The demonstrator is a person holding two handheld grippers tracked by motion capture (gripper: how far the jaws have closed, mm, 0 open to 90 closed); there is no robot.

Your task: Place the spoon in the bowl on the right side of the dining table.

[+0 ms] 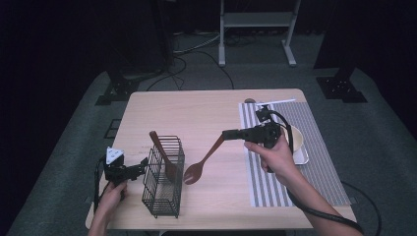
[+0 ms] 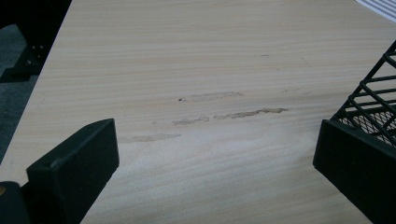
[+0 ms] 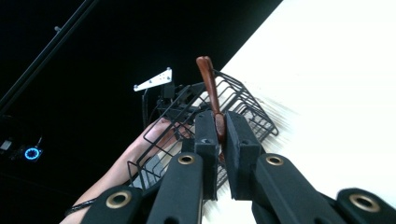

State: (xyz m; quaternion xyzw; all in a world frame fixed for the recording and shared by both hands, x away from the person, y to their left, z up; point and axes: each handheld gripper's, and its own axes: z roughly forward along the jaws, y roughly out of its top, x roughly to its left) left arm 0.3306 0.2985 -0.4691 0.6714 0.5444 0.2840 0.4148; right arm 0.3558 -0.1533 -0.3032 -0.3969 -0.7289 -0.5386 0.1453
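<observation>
My right gripper (image 1: 227, 133) is shut on the handle end of a brown wooden spoon (image 1: 201, 161). The spoon slants down and left, and its bowl hovers just right of the black wire basket (image 1: 163, 184). In the right gripper view the pads (image 3: 243, 140) pinch the handle (image 3: 217, 122), with the basket (image 3: 238, 100) beyond. A second brown utensil (image 1: 161, 150) leans inside the basket. At the basket's left wall my left gripper (image 1: 142, 164) stands open. In its own view the jaws (image 2: 215, 140) are wide apart over bare table, and the basket's corner (image 2: 373, 102) lies just past the right one.
A grey striped placemat (image 1: 319, 167) covers the table's right side. On it, behind my right hand, sits a metal tray (image 1: 302, 158) with a pale bowl (image 1: 297, 137). A thin white stick (image 1: 275, 102) lies at the mat's far edge. The wooden table (image 1: 196, 110) drops off to dark floor.
</observation>
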